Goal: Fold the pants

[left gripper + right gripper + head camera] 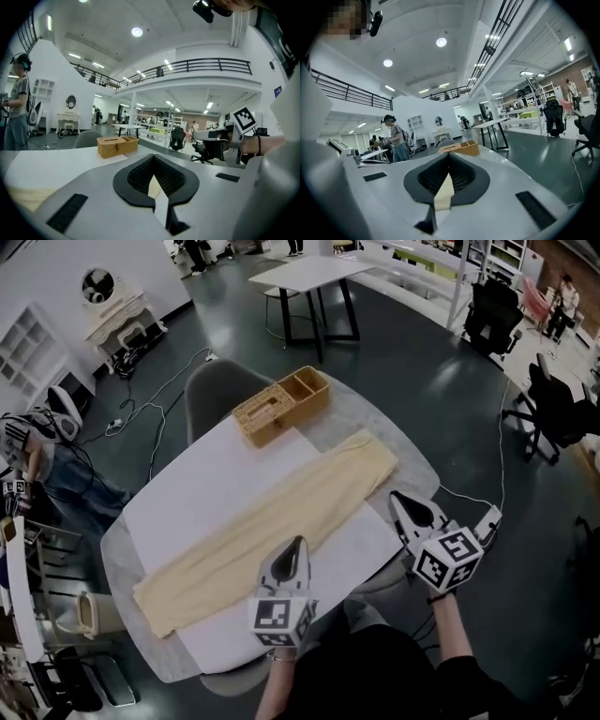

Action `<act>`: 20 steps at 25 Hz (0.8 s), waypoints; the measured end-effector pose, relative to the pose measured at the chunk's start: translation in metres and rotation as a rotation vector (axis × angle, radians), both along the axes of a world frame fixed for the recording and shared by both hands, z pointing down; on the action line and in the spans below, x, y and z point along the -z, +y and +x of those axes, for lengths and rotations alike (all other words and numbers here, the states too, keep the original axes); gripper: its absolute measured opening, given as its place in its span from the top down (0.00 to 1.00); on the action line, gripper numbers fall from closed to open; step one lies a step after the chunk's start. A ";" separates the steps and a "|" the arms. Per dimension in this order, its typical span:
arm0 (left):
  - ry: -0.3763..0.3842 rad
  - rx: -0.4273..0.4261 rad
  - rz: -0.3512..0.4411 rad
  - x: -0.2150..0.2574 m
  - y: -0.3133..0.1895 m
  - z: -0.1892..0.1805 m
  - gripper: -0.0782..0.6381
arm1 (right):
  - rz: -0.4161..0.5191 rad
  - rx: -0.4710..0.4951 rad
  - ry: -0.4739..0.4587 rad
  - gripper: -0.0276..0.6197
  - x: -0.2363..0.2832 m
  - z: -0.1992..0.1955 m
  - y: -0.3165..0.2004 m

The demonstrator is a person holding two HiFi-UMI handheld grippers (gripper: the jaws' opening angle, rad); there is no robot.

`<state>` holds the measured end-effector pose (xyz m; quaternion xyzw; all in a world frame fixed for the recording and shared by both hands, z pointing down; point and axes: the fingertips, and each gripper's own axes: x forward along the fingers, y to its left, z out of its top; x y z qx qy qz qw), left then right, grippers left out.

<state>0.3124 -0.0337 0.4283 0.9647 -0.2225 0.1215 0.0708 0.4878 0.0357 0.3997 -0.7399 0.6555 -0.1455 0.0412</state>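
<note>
On the table (420, 474), head view: pants (272, 521) lie flat, running from 7 o'clock to 1 o'clock; basket (281, 404) at 12.
Left hand-held gripper (298, 545): at 6 o'clock, tip at the pants' near edge.
Right hand-held gripper (396, 498): at 4 o'clock, tip just beside the pants' 1 o'clock end.
Left gripper view: jaws together, gripping nothing; cream shows through the slit, probably cloth below.
Right gripper view: jaws together, likewise empty.
Risk, closed jaws: lowered like this they would push and wrinkle the cloth, not pinch it.
Risk, uneven grip: catching one layer, or one side only, would skew the fold.
Risk, basket: a long swing toward 12 could knock it.
</note>
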 end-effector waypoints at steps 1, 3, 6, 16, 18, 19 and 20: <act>-0.010 0.006 -0.005 -0.003 -0.003 0.006 0.87 | -0.009 0.010 -0.001 0.94 -0.004 0.008 -0.006; -0.025 0.019 -0.020 -0.007 -0.006 0.021 0.87 | -0.029 0.037 -0.001 0.94 -0.009 0.024 -0.019; -0.035 0.032 -0.038 -0.015 -0.007 0.041 0.87 | -0.057 0.074 0.000 0.94 -0.018 0.048 -0.034; -0.091 0.097 -0.119 -0.058 -0.057 0.071 0.87 | -0.169 0.090 -0.030 0.94 -0.073 0.107 -0.094; -0.093 0.107 -0.134 -0.064 -0.064 0.073 0.87 | -0.187 0.093 -0.029 0.94 -0.080 0.113 -0.105; -0.095 0.110 -0.142 -0.068 -0.068 0.075 0.87 | -0.194 0.096 -0.029 0.94 -0.083 0.116 -0.110; -0.097 0.113 -0.151 -0.071 -0.071 0.076 0.87 | -0.200 0.099 -0.029 0.94 -0.086 0.119 -0.115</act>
